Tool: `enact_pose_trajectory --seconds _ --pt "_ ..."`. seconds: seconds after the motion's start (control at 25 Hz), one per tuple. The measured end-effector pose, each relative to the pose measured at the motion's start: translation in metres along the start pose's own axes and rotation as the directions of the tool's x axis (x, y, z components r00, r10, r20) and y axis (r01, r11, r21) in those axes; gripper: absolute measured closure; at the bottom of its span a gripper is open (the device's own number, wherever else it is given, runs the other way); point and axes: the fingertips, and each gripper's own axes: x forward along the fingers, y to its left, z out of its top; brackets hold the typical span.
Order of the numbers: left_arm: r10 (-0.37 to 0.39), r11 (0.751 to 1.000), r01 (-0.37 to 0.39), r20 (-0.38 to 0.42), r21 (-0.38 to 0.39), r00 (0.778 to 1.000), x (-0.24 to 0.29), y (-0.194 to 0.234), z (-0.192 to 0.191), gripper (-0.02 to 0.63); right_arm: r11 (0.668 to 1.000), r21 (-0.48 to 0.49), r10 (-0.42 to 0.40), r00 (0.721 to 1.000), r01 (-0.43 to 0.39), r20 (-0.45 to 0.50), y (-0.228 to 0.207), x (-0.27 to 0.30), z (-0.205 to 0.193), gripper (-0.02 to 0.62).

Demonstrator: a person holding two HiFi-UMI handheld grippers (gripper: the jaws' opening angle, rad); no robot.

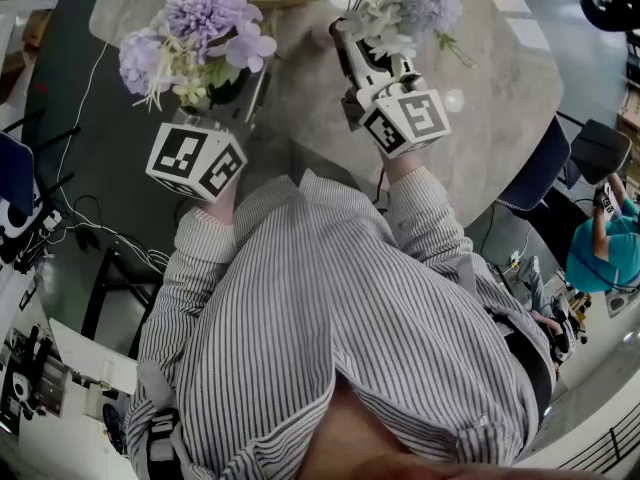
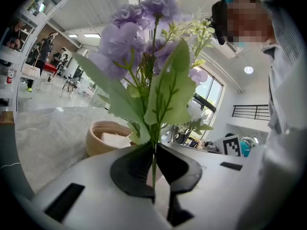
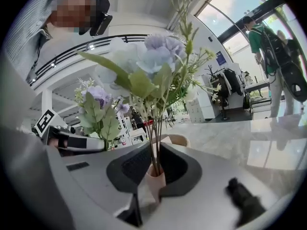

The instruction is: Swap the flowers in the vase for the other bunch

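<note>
The pale bunch (image 3: pixel 153 56) is gripped by its upright stems in the right claw (image 3: pixel 156 157), directly above the vase (image 3: pixel 156 183); the purple bunch (image 2: pixel 139 37) is clenched in the left claw (image 2: pixel 154 150). A straight-down release is judged sufficient.

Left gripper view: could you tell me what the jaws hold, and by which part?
The purple flower bunch, pinched by its green stem just below the leaves.

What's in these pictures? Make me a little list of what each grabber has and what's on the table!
left gripper: shut on the purple bunch by its stem
right gripper: pale blue bunch, stems between its jaws, grip unclear
foot of those stems: in a small pinkish neck, maybe the vase
table: grey marble, wooden bowl on it
</note>
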Motion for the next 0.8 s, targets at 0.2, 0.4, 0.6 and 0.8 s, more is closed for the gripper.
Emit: enact_pose_trajectory --seconds 0.2,0.4,0.6,0.8 --pt "-0.005 1.0 0.005 -0.008 -0.003 1.0 -0.0014 -0.0007 -0.0032 0.572 1.0 -0.001 -0.001 0.999 0.001 -0.033 0.0017 0.0014 -0.0078 0.545" --pt "-0.003 1.0 0.003 -0.01 -0.002 1.0 0.0009 0.0007 -0.0067 0.572 1.0 -0.009 0.005 1.0 -0.006 -0.022 0.0026 0.001 -0.0104 0.517" --pt "-0.001 1.0 0.001 -0.013 -0.004 1.0 0.0063 -0.0017 -0.0043 0.572 1.0 -0.02 0.003 1.0 -0.004 -0.021 -0.0021 0.0008 -0.0051 0.494" --pt "-0.001 1.0 0.001 -0.016 0.0 1.0 0.0022 -0.0031 -0.0085 0.572 1.0 -0.021 0.002 1.0 -0.002 -0.022 0.0013 -0.0021 -0.0097 0.492"
